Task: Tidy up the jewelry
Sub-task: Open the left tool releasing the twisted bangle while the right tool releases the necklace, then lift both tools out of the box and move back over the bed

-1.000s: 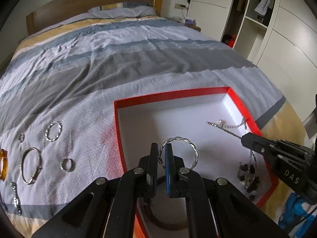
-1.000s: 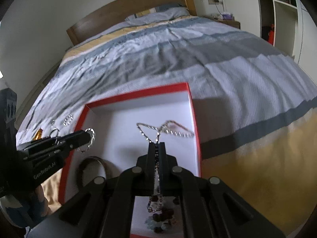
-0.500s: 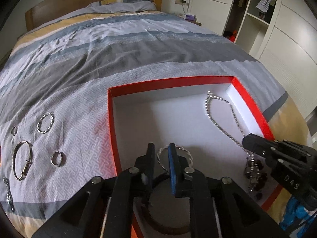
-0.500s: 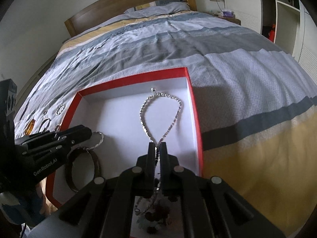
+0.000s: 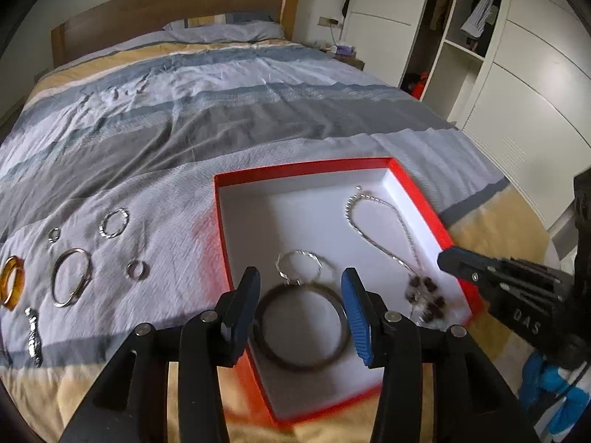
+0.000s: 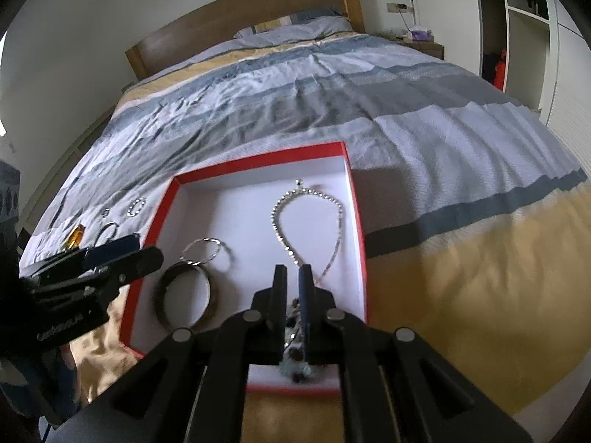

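The twisted silver bangle (image 5: 298, 266) has been released into the red box (image 5: 424, 199) as the left gripper (image 5: 300, 308) was opening; it stands open, empty. Three pieces are counted inside, six on the bedspread (image 5: 166, 192). The right gripper (image 6: 292, 297) has let the necklace (image 6: 306, 217) go, with a narrow gap left between its jaws.

A striped bed (image 5: 229, 118) is shown; a red box (image 5: 424, 199) is set at five o'clock, loose rings and bangles (image 5: 70, 277) at eight o'clock.
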Action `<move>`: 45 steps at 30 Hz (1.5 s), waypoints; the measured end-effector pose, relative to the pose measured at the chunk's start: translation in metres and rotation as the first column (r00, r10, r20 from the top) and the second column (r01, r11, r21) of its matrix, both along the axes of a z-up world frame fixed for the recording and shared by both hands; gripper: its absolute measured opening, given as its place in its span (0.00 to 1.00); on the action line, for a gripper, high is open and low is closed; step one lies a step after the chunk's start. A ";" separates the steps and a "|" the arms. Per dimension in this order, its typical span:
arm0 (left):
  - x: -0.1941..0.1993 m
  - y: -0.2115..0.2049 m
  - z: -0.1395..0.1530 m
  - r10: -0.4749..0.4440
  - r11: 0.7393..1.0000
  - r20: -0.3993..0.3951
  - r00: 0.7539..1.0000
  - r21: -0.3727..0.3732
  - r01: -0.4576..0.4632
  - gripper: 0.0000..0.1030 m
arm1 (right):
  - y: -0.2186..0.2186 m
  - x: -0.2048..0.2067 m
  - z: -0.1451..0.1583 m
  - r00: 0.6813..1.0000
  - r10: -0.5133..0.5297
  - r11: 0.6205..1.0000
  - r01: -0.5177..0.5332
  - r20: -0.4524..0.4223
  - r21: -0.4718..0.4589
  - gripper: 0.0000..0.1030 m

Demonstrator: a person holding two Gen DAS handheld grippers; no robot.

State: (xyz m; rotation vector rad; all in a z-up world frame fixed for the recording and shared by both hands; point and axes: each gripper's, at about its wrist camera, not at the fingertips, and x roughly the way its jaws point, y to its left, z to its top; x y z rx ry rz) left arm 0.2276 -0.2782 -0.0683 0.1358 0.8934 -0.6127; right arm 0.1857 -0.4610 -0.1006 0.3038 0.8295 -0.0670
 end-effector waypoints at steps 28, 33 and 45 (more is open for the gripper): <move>-0.137 0.193 0.071 0.302 0.952 0.098 0.948 0.019 -0.305 0.66 | 0.065 -0.132 0.084 0.989 0.039 0.998 -0.045 0.142 0.038 0.34; -0.160 0.237 0.084 0.361 0.930 0.137 0.923 0.014 -0.366 0.72 | 0.082 -0.148 0.098 0.982 0.062 0.996 -0.072 0.180 0.051 0.34; -0.171 0.299 0.063 0.491 0.869 0.111 0.864 0.004 -0.494 0.73 | 0.125 -0.146 0.099 0.969 0.166 0.984 -0.176 0.183 0.040 0.34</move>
